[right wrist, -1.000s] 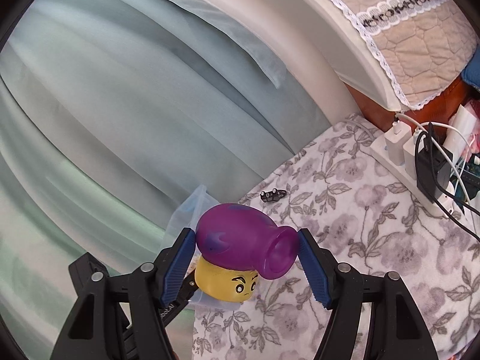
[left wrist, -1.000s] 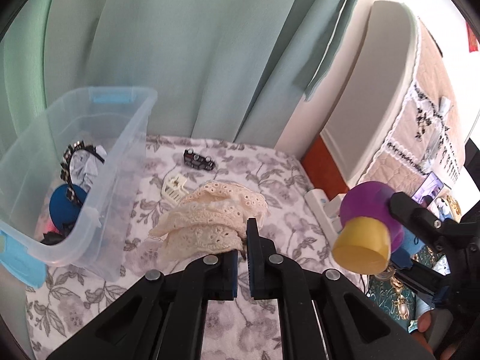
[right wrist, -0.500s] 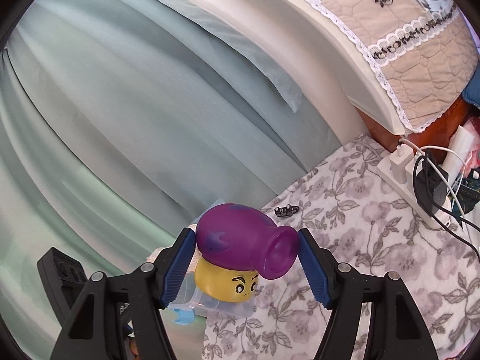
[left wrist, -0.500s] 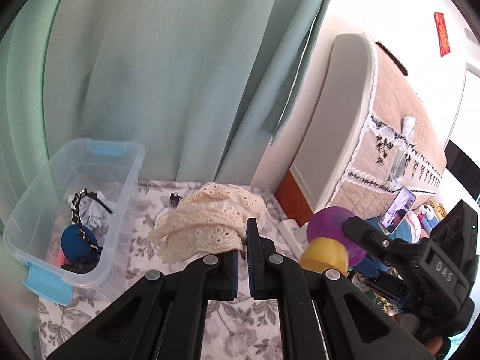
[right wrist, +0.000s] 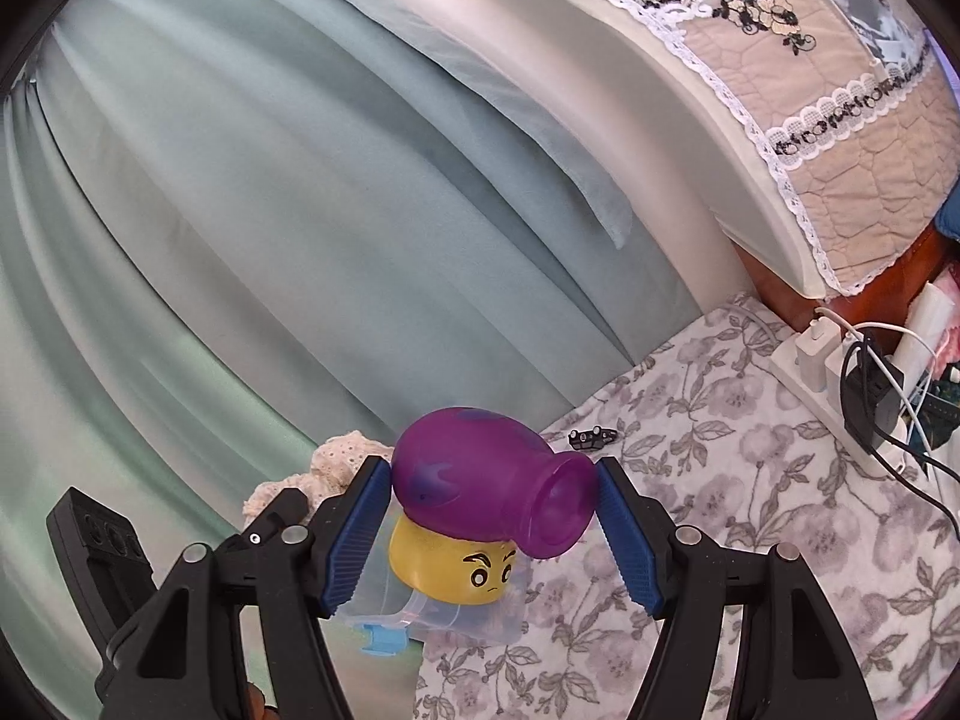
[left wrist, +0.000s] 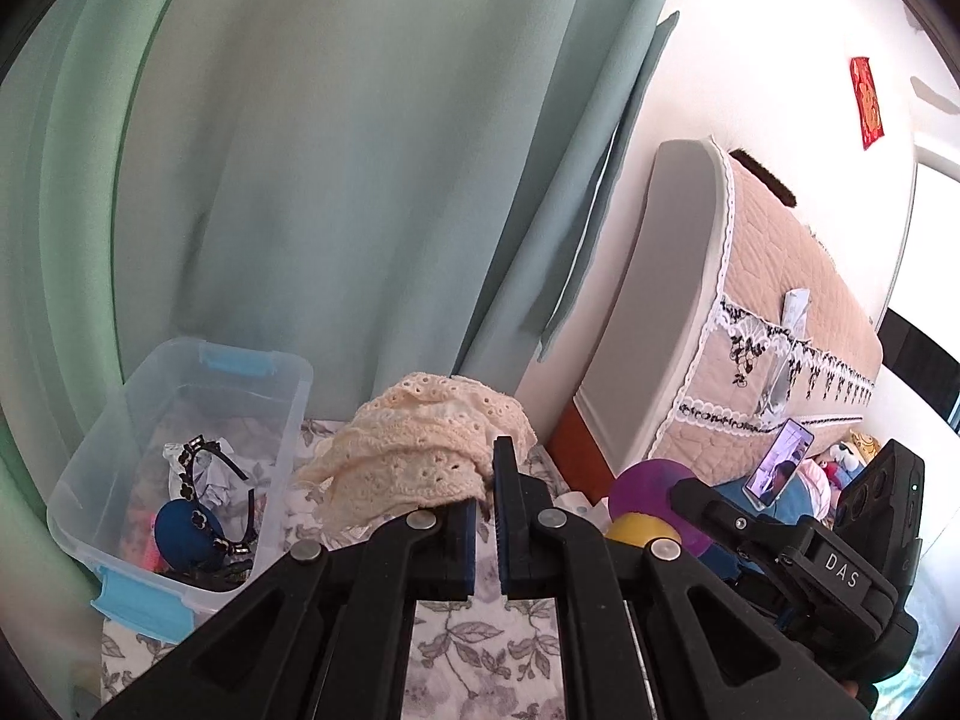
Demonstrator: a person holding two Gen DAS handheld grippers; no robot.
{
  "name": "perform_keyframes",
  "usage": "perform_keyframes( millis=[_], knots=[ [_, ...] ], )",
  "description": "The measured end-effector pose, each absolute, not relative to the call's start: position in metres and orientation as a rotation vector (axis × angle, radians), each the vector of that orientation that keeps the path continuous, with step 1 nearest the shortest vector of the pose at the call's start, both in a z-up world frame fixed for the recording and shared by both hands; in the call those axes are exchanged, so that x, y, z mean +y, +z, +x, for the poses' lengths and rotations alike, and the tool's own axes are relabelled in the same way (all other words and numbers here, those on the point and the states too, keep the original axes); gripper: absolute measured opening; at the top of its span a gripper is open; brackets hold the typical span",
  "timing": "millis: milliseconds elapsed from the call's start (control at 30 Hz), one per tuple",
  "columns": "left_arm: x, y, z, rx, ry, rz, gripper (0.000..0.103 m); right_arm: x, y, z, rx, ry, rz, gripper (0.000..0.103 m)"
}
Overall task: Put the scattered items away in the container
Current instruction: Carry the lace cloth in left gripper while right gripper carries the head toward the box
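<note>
Left gripper clenched on cream lace cloth; right gripper grasping mushroom toy, both raised near the clear bin; trailing lace may snag its rim, the rounded cap may slip

Container mostly behind toy
</note>
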State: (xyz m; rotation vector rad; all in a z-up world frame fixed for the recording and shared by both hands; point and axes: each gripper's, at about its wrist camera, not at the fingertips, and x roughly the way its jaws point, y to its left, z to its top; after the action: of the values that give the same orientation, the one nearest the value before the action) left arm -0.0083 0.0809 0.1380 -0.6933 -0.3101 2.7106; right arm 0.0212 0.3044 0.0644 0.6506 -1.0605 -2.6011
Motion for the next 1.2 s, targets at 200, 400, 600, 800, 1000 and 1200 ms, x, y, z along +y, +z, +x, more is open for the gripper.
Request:
perform_keyframes(
  millis=[200,400,600,800,1000,1200],
  knots=[
    [0.068,0.149,-0.008,-0.352,2.722,-0.640,0.005,0.298,0.075,0.019,-1.029,-2.619,0.648,0.072],
    [0.053,0.148,-0.009,-0.397,2.724,-0.628,0.005,0.283,0.085,0.013,-0.968,-2.623,0.666,0.072],
    [0.030,0.140,-0.009,-0.458,2.737,-0.637,0.005,0.264,0.085,0.004,-0.914,-2.619,0.710,0.072],
    [0.000,0.128,-0.010,-0.534,2.762,-0.657,0.005,0.241,0.081,-0.007,-0.849,-2.604,0.763,0.072],
    [-0.036,0.112,-0.012,-0.640,2.801,-0.692,0.005,0.216,0.076,-0.019,-0.778,-2.584,0.819,0.072],
    [-0.063,0.103,-0.012,-0.705,2.830,-0.707,0.005,0.195,0.072,-0.030,-0.729,-2.559,0.859,0.072]
  ],
)
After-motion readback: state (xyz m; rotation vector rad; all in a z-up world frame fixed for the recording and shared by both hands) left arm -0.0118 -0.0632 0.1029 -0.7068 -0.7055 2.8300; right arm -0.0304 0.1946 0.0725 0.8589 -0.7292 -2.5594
